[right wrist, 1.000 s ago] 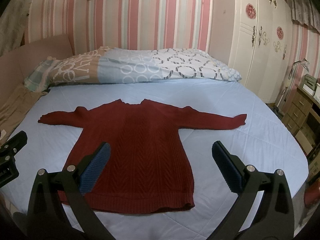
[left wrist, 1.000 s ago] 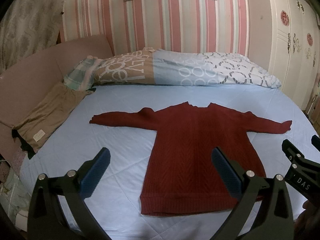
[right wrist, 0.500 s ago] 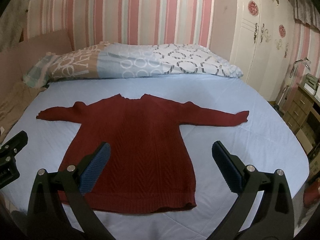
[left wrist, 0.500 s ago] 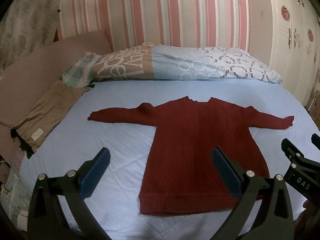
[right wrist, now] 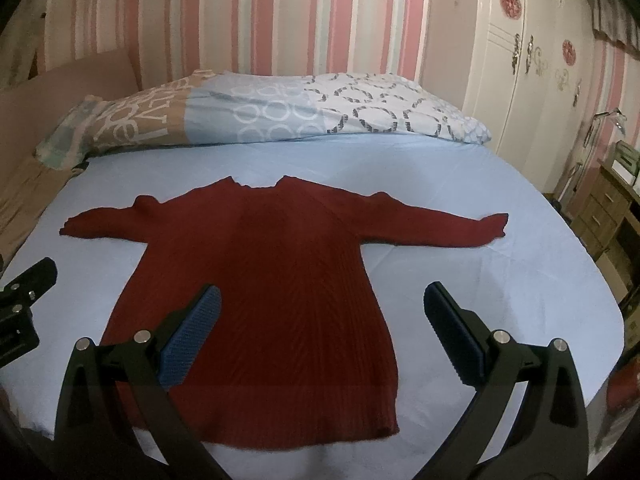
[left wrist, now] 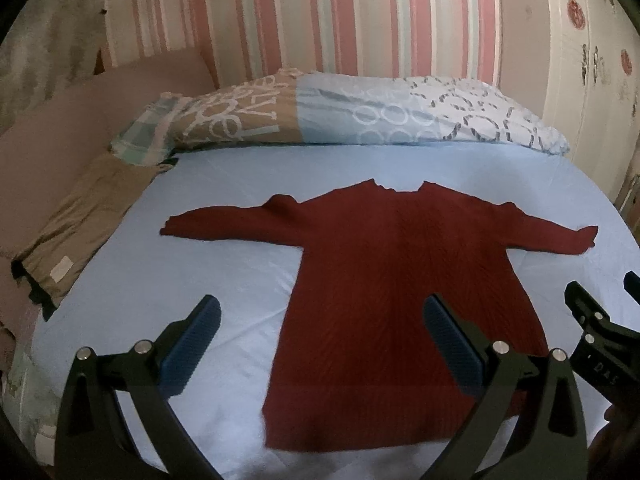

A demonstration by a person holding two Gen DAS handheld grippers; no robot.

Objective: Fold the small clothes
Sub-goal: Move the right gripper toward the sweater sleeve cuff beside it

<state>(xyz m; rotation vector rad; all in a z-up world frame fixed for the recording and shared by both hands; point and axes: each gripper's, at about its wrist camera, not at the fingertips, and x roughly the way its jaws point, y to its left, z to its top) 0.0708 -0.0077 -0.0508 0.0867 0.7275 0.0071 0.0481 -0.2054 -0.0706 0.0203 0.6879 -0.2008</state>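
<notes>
Dark red knit sweater (left wrist: pixel 384 280) (right wrist: pixel 272 264) | herringbone-textured, ribbed hem | spread flat, unfolded, on light blue bedsheet (left wrist: pixel 224 288) | neckline at 12 o'clock, hem at 6 o'clock | sleeves outstretched toward 9 and 3 o'clock | no gripper contact

Large white letters run across the tan panel of the long patchwork pillow (left wrist: pixel 248 120), seen upside down and not clearly legible. White letters "DAS" on black right gripper body (left wrist: pixel 606 376). Small pale label on folded tan cloth (left wrist: pixel 62 270): unreadable.
</notes>
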